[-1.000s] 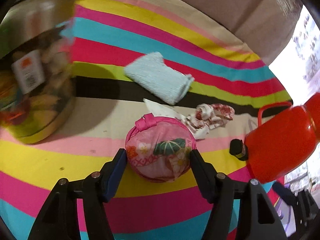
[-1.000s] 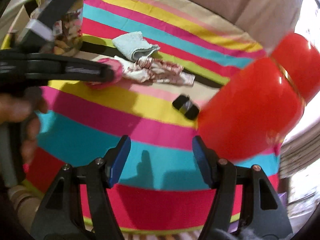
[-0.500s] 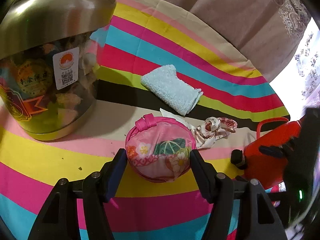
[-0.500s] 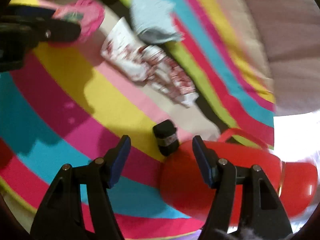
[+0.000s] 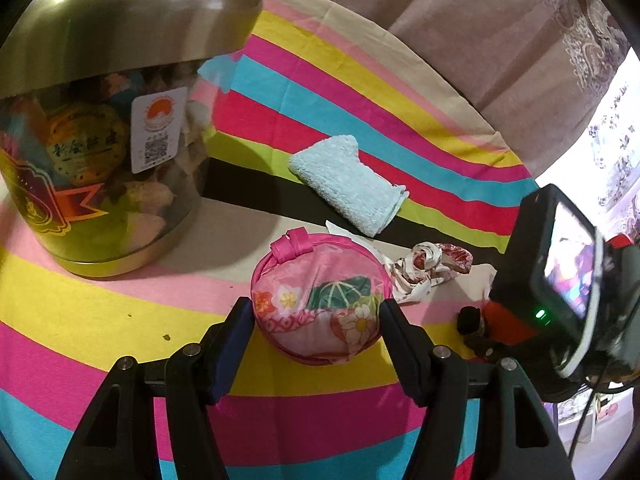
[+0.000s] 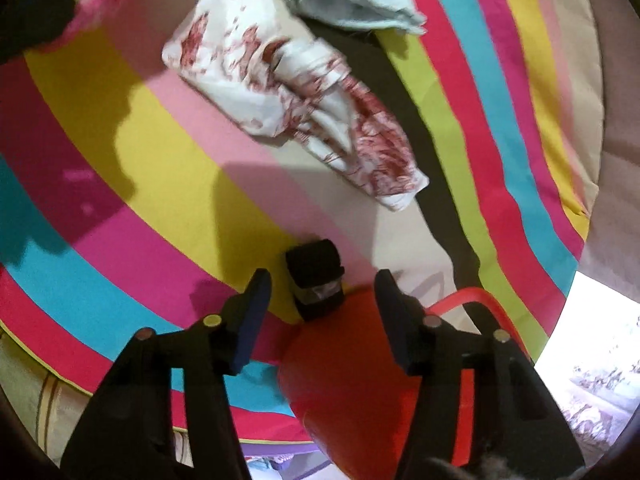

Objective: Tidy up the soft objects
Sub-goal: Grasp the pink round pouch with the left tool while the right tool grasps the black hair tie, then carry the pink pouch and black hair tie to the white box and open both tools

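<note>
Left gripper (image 5: 316, 316) pinching round pink floral pouch (image 5: 320, 300) on striped cloth (image 5: 120, 320). Right gripper (image 6: 320, 296) spread, just been closing, straddling black cap (image 6: 316, 280) of red jug (image 6: 360, 380), pads apart from it.

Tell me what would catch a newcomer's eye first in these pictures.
The bright striped cloth fills both views. In the left view a pink floral pouch sits between the left gripper's jaws, with a big gold-lidded jar behind it. The right gripper, jaws just closing, straddles a red bottle's black cap.
</note>
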The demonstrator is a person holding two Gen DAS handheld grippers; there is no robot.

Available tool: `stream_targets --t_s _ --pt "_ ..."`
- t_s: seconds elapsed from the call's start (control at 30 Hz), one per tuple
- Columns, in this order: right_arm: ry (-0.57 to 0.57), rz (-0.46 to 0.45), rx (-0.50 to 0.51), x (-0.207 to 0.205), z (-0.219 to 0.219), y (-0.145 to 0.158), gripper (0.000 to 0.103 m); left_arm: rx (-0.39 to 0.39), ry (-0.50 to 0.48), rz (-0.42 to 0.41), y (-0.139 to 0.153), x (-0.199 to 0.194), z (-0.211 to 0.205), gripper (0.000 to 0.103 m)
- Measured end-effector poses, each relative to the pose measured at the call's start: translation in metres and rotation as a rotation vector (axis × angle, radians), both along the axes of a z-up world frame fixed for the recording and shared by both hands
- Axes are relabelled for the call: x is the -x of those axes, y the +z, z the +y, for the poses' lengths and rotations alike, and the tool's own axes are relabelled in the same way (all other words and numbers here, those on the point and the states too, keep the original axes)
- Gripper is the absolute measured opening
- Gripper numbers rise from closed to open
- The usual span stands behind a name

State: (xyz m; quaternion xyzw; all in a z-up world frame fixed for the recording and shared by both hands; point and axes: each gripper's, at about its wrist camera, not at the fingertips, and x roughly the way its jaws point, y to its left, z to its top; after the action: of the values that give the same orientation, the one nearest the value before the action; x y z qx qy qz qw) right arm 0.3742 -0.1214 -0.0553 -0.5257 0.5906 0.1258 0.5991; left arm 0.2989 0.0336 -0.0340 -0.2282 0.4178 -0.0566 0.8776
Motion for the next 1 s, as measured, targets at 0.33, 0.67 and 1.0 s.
stream_targets --t_s 0.33,0.67,1.0 --pt "-0.005 0.0 -0.04 -0.007 -0.001 -0.005 0.041 0.0 -0.006 -0.005 0.0 0.0 0.0 0.065" --pt "-0.039 -0.098 -0.154 0.01 -0.014 0.01 0.032 0.007 -0.006 -0.022 0.003 0.002 0.0 0.065" --pt "-0.084 -0.219 -0.461 0.079 -0.025 0.048 0.032 0.006 -0.002 -0.018 0.003 0.006 0.0 0.039"
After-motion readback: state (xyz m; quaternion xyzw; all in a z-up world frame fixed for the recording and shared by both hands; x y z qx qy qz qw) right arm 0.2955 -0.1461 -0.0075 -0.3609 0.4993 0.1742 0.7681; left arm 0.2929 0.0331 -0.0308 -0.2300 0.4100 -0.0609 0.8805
